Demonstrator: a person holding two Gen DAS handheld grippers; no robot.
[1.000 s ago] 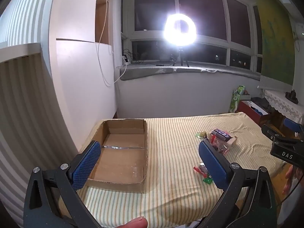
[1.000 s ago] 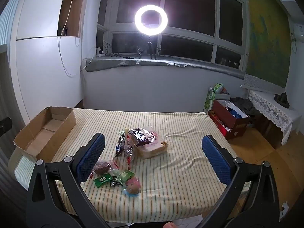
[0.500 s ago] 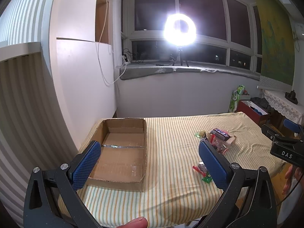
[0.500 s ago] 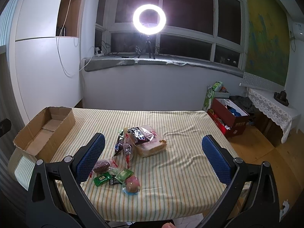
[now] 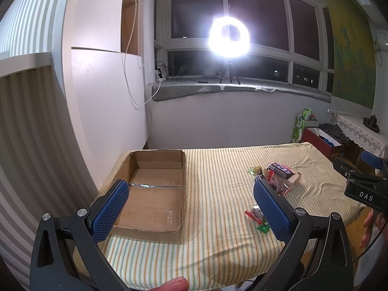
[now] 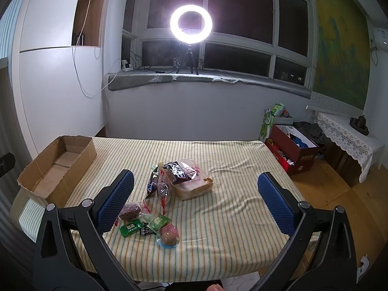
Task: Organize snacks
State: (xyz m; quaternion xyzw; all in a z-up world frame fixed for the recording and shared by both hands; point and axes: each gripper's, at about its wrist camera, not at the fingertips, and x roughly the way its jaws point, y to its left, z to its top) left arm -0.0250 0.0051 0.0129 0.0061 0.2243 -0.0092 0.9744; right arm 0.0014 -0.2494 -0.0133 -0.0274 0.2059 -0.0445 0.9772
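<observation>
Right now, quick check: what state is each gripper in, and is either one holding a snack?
Left gripper: open, holding nothing, above the cardboard box.
Right gripper: open, holding nothing, above the snacks.

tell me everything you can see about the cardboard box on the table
The cardboard box is a shallow, open-topped tray of plain brown corrugated board with ragged, torn upper edges. It looks empty: only its bare floor shows, crossed by a strip of clear tape. It sits flat on the striped tablecloth at the table's left end, near the white wall, well apart from the snack pile. Neither gripper touches it.
</observation>
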